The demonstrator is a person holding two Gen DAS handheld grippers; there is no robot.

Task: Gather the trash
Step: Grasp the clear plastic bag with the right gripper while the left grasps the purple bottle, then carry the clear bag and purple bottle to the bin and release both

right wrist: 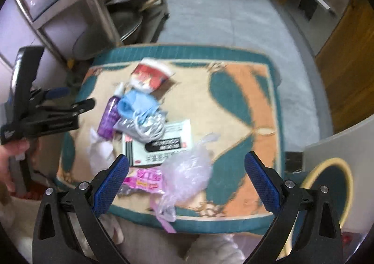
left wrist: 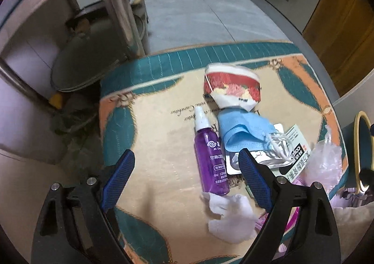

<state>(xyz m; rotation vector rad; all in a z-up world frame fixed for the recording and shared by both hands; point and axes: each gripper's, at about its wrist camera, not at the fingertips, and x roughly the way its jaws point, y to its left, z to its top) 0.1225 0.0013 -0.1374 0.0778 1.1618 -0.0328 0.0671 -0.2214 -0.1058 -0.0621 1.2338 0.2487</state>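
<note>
Trash: a crumpled clear plastic bag (right wrist: 187, 165) lay near the patterned cushion's (right wrist: 233, 105) front edge, feather-light, soft, slippery; I judged a pinch on its bunched middle best.
Right gripper (right wrist: 186, 176): fingers apart, empty, over it.
Left gripper (left wrist: 187, 182): apart, above a purple spray bottle (left wrist: 210, 158).

Purple bottle (left wrist: 211, 161), blue mask (left wrist: 243, 132)

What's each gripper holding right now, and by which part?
Nothing. Left gripper and right gripper both have jaws open, empty, above the trash on the table.
</note>
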